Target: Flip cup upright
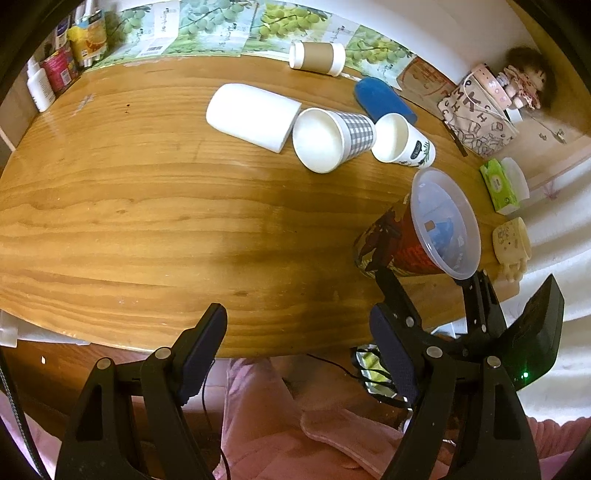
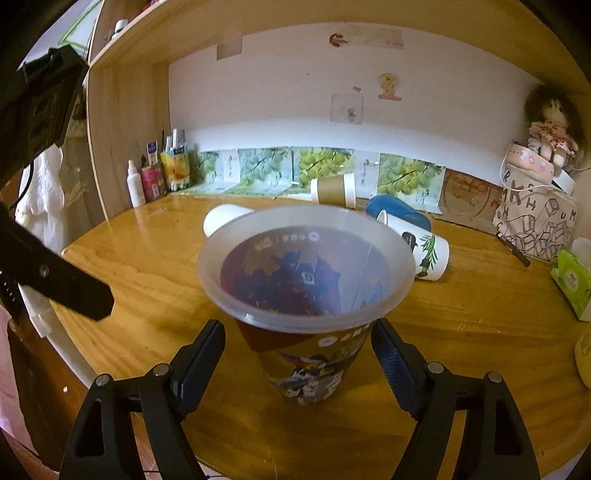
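- We see the right gripper [image 2: 297, 363] with its fingers spread wide on either side of the printed cup [image 2: 306, 306], each pad showing a gap to the cup wall, so it is parted and not clamped.
- The printed cup stands upright on the wooden table [image 2: 147, 266] near its front edge, clear mouth up and red cartoon-printed body below (the left wrist view shows it at the table's right front, [image 1: 417, 236]).
- In the left wrist view the right gripper [image 1: 424, 280] reaches up to the cup from below, one finger at its base side and one at its rim side.
- Our left gripper [image 1: 299, 354] hovers over the near table edge, fingers wide apart and holding nothing; one of its fingers [image 2: 59, 280] crosses the left of the right wrist view.
- Behind the printed cup, several cups lie on their sides: a plain white cup [image 1: 255, 116], a checked cup [image 1: 332, 138] just beside it, and a white cup with a leaf print [image 1: 402, 142] touching the checked one.
- Farther back a blue case [image 1: 384, 98] lies flat, and a brown-sleeved cup [image 1: 317, 58] lies by the grape-print boxes [image 1: 207, 26].
- At the right side sit a patterned bag [image 2: 535, 221], a doll [image 2: 550, 129] and a green tissue pack [image 2: 572, 280] (all well apart from the grippers).
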`<state>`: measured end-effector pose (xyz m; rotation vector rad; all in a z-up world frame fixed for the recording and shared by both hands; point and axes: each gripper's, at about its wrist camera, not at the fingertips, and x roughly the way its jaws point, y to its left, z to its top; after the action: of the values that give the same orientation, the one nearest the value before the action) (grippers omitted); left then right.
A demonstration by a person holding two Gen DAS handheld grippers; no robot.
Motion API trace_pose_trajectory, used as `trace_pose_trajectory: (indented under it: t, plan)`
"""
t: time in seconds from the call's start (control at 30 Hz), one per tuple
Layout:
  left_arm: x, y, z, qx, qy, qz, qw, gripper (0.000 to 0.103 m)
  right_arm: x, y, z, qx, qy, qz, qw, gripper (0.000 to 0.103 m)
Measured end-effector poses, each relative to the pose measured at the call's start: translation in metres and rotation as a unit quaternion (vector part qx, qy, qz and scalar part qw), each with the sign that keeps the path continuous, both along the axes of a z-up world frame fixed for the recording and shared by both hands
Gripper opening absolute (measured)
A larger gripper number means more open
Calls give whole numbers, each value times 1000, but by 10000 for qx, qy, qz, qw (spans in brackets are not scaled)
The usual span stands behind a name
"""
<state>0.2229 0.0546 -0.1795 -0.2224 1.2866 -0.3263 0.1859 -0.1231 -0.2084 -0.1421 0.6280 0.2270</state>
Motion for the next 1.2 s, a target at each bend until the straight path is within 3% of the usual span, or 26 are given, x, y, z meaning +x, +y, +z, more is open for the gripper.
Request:
trace_pose_trajectory:
  t: [0.37, 0.7, 0.93, 1.03, 1.2]
  plan:
    - [-37, 3, 21, 51, -329, 362, 9988, 82, -40, -13, 16, 27, 281, -4, 9996, 83]
    - [-102, -10, 73, 358, -883, 441, 9945, 87, -105, -23, 80, -358, 362, -453, 9977, 85]
    - [-137, -13, 103, 576, -1206, 712, 9885, 95, -133, -31, 131, -25, 882, -939, 9917, 85]
    - [-143, -12, 112, 740, -1296, 747, 9860, 96, -136, -35, 143, 23, 1143, -1407, 9834, 85]
    - [-145, -5, 124, 694, -1406, 969, 9829, 96, -139, -37, 151, 480, 1574, -1646, 9725, 86]
